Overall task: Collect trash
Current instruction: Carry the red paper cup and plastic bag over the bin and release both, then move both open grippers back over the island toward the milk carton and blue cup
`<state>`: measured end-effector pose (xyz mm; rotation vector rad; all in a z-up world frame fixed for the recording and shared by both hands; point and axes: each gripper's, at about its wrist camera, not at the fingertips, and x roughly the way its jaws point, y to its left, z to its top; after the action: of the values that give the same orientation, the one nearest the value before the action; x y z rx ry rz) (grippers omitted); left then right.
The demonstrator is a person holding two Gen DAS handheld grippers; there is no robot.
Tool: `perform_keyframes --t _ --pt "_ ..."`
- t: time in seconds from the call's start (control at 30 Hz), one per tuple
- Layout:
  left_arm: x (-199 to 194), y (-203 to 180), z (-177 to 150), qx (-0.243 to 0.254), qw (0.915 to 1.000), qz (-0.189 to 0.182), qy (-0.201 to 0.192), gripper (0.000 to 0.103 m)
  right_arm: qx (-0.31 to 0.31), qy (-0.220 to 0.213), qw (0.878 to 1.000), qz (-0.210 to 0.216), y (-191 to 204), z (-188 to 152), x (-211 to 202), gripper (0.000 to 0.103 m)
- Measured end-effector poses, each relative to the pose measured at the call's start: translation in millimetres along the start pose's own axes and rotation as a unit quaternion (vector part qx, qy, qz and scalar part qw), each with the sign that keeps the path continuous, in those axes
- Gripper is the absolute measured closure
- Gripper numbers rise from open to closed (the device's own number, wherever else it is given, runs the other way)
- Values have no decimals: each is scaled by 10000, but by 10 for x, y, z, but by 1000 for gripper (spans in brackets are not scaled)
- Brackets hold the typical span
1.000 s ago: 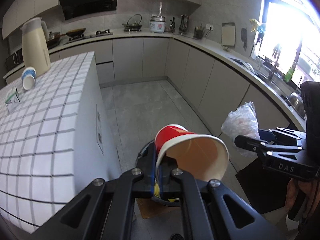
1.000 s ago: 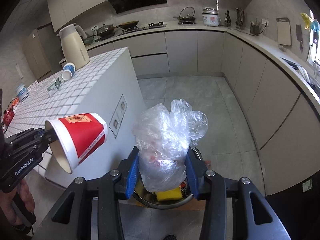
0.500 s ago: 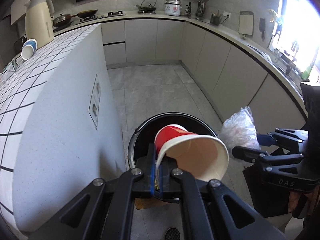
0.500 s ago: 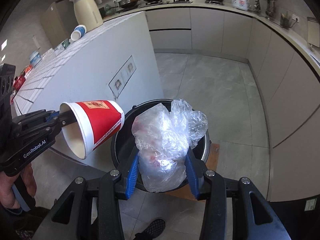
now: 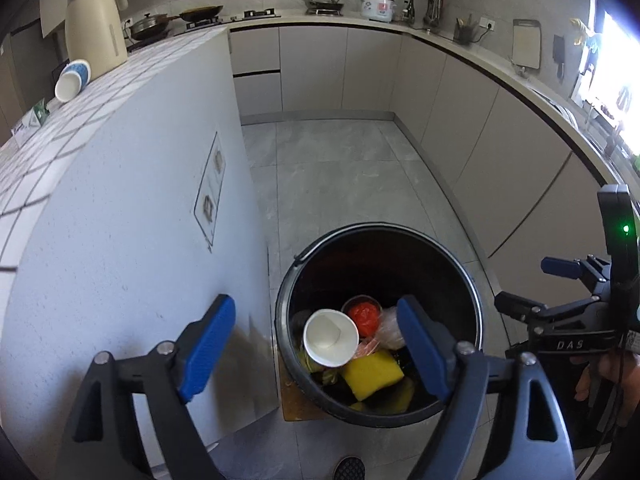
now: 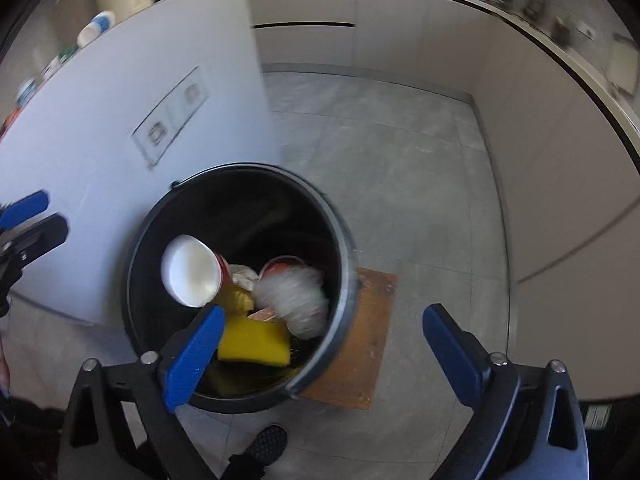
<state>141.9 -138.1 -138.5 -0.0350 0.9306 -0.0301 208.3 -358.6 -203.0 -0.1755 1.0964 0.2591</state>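
Both jaws have just sprung apart with nothing between them. Below the left gripper [image 5: 320,344] and right gripper [image 6: 320,344], the paper cup [image 5: 330,337] and plastic bag [image 6: 294,300] lie in the trash bin [image 6: 340,240]. Lowering further risks knocking its rim.

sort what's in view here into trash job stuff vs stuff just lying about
Job in hand:
- bin
- paper cup in it
- plastic bag in it
- left gripper, open
- right gripper, open

Lying about:
- jug
- blue-and-white cup on its side
- wooden board under the bin
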Motion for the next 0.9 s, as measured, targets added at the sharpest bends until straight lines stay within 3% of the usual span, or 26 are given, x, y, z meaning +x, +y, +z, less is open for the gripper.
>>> perform_keyframes --t 0.03,0.13,0.7,0.9 --pt "-20 -27 23 28 10000 24 -34 6 72 -15 10000 -13 -37 6 -24 0" --pt "-53 -83 92 73 9999 3 -123 4 175 -138 9997 -86 -120 34 -131 0" --pt "-15 -113 197 238 9994 -195 -159 0 391 -286 9984 -298 -228 72 -329 0" --pt "-203 -73 259 96 9985 -479 -248 0 674 -478 9959 -358 -246 89 -517 0"
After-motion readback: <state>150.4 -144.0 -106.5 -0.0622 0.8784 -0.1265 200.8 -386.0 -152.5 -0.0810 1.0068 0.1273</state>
